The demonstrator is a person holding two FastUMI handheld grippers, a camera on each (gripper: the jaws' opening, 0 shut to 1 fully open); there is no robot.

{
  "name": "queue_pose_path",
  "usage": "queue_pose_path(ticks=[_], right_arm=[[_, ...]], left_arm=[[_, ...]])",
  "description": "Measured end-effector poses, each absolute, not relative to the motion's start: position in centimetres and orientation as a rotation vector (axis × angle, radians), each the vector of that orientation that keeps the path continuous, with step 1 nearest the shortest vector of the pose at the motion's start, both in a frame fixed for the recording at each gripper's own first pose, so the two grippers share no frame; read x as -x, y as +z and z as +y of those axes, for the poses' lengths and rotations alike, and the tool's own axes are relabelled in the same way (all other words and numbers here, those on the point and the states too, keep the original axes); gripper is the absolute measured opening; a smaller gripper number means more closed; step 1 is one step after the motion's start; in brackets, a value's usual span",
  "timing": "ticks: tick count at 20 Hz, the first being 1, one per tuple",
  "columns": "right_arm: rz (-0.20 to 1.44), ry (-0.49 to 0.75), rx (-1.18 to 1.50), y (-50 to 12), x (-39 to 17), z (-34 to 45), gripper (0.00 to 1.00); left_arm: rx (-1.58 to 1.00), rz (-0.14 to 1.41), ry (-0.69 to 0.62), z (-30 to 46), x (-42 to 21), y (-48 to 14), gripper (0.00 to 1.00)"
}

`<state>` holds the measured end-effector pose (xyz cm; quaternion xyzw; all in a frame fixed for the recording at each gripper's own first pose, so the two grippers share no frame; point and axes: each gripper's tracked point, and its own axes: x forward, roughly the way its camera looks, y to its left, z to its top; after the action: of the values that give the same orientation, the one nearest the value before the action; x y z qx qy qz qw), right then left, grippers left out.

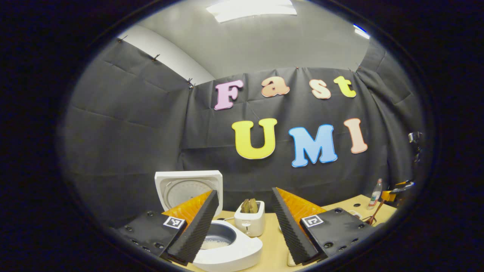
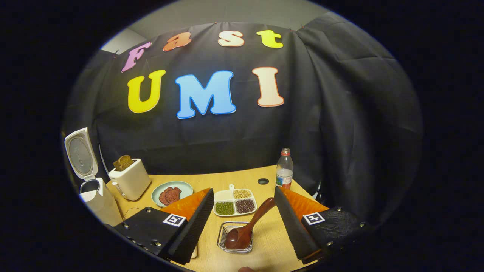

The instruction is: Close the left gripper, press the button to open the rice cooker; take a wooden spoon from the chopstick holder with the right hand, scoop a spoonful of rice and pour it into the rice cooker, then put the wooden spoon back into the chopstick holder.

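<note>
The white rice cooker (image 1: 242,251) stands open, its lid (image 1: 189,187) upright; pale rice lies in the bottom of the inner pot (image 1: 221,234). My left gripper (image 1: 245,190) hangs open just above and in front of it, nothing between its fingers. In the right gripper view the cooker (image 2: 96,198) sits at the far left. A dark wooden spoon (image 2: 247,226) rests bowl-down in the wire chopstick holder (image 2: 223,231), handle leaning up to the right. My right gripper (image 2: 244,189) is open, its fingers on either side of the spoon and apart from it.
A white toaster (image 2: 130,181) holding bread stands beside the cooker. A plate (image 2: 172,193) of reddish food, a divided dish (image 2: 234,202) of grains and beans, and a water bottle (image 2: 284,170) stand on the wooden table (image 2: 264,234). Black cloth walls close in behind.
</note>
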<state>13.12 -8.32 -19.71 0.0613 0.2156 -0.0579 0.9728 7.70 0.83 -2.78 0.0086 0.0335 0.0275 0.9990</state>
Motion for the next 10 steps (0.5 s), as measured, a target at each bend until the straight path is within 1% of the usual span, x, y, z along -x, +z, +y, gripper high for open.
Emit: queue_pose_path(ticks=[2, 3, 4, 10], right_arm=[[0.49, -0.123, -0.154, -22.2, -13.6, -8.9, 0.97], [0.517, -0.123, -0.163, -23.3, -13.7, -9.2, 0.97], [0.545, -0.12, -0.171, -24.5, -13.9, -9.3, 0.97], [0.703, -0.087, -0.279, -30.1, -14.7, -9.0, 0.98]], left_arm=[[-0.023, 0.09, 0.068, 0.6, -7.1, -3.5, 0.99], [-0.028, 0.099, 0.077, 0.5, -6.8, -3.6, 0.96], [-0.034, 0.105, 0.084, 0.5, -6.6, -3.8, 0.96], [-0.057, 0.172, 0.131, 0.6, -5.5, -5.7, 0.96]])
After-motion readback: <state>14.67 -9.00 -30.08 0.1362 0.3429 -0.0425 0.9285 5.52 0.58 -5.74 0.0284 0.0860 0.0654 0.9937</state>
